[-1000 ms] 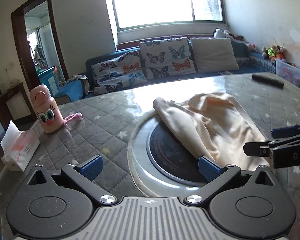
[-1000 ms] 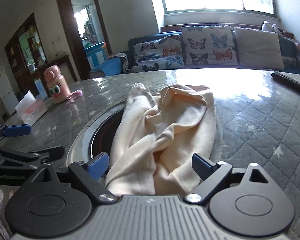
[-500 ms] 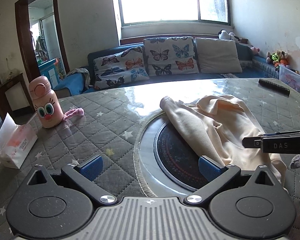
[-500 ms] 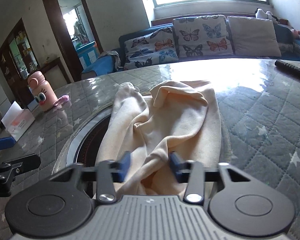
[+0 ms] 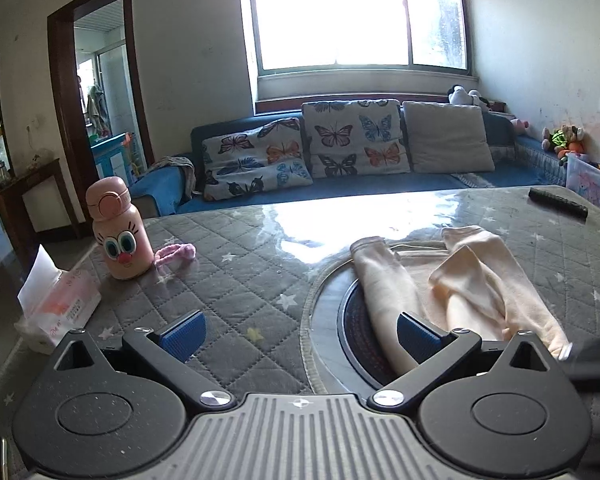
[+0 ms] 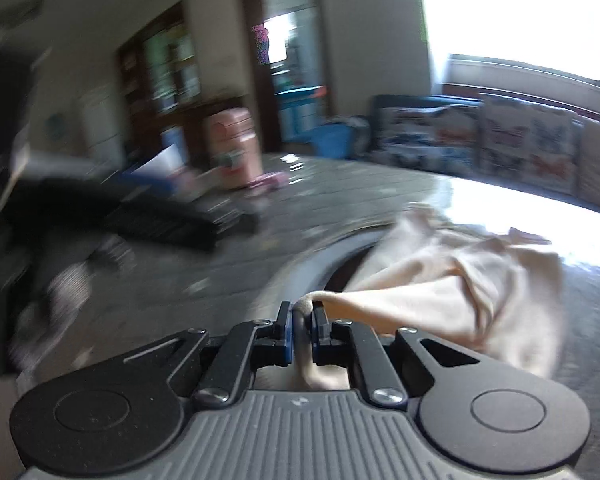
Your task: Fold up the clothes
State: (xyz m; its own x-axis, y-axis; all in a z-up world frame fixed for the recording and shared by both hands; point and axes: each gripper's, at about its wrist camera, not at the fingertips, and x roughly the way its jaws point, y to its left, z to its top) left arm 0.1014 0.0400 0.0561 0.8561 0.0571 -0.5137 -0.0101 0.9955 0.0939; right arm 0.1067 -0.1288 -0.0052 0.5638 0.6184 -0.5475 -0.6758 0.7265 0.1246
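Observation:
A cream garment lies crumpled on the table, partly over a round dark inset. My left gripper is open and empty, low over the table, left of the garment. My right gripper is shut on a near edge of the cream garment and pulls it taut; the right wrist view is motion-blurred. The right gripper shows as a dark blur at the right edge of the left wrist view.
A pink cartoon bottle, a pink band and a tissue pack stand at the table's left. A black remote lies far right. A sofa with butterfly cushions sits behind the grey quilted table.
My right gripper closed on the garment's near edge and swung left, pulling the cloth. My left gripper stayed open and drew back, so the garment looks farther away.

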